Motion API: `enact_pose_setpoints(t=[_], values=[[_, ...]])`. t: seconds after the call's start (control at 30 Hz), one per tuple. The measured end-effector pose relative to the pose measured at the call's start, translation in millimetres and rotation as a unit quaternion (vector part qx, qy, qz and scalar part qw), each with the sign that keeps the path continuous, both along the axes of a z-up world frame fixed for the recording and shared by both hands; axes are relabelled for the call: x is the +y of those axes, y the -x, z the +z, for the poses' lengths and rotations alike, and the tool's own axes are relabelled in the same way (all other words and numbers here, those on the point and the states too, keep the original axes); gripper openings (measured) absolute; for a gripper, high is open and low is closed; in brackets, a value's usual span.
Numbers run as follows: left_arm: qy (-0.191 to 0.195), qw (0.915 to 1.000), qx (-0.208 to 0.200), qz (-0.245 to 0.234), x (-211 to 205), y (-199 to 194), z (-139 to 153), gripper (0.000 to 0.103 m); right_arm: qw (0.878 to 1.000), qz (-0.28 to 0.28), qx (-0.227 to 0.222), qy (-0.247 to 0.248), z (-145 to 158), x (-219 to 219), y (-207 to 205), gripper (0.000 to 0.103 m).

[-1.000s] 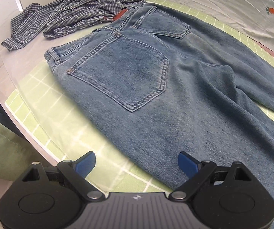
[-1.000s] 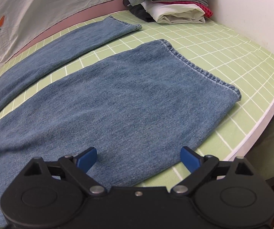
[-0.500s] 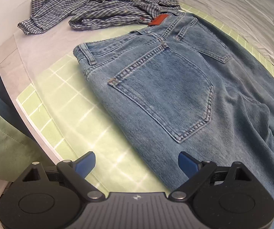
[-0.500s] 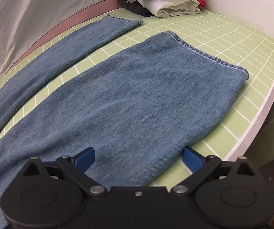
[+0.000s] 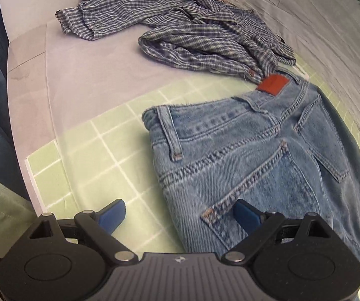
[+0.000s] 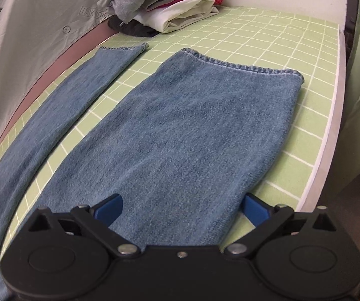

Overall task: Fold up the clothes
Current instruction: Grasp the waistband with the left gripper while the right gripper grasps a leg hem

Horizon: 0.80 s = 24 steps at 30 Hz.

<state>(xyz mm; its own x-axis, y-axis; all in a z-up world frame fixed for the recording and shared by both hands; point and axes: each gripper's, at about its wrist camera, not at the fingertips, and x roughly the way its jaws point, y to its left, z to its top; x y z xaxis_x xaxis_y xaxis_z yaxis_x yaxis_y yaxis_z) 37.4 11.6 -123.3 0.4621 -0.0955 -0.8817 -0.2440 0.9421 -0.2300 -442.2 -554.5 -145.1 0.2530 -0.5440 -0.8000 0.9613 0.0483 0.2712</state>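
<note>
Blue jeans [image 5: 267, 165] lie flat, back pockets up, on a green grid mat [image 5: 84, 165]. The left wrist view shows the waistband with a red leather patch [image 5: 272, 84]. My left gripper [image 5: 180, 215] is open, low over the waistband's near corner, its right finger over the near back pocket. The right wrist view shows both legs [image 6: 180, 135] spread apart, hems pointing away. My right gripper [image 6: 182, 207] is open, straddling the near leg above its hem.
A crumpled blue checked shirt [image 5: 180, 27] lies beyond the waistband. A stack of folded clothes [image 6: 169, 5] stands at the far corner by the wall. The mat's edge [image 6: 330, 125] drops off to the right. Grey printed fabric [image 6: 29, 37] lies along the far side.
My left gripper has moved toward the waistband end, which now fills the view. My right gripper has moved along the near leg toward its hem. Both stayed open.
</note>
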Motion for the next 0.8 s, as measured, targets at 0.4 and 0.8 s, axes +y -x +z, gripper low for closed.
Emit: enact_pose_setpoints(t=[0.4,0.8], values=[[0.05,0.9977,-0.01,0.044,9.6,-21.8,-1.0,0.029,0.988,-0.146,-0.052,-0.012,3.6,-35.0,26.8,0.073],[-0.021,0.9967,-0.064,0.045,16.3,12.1,49.5,0.011,0.989,-0.113,-0.099,0.008,21.6,-27.6,70.0,0.004]])
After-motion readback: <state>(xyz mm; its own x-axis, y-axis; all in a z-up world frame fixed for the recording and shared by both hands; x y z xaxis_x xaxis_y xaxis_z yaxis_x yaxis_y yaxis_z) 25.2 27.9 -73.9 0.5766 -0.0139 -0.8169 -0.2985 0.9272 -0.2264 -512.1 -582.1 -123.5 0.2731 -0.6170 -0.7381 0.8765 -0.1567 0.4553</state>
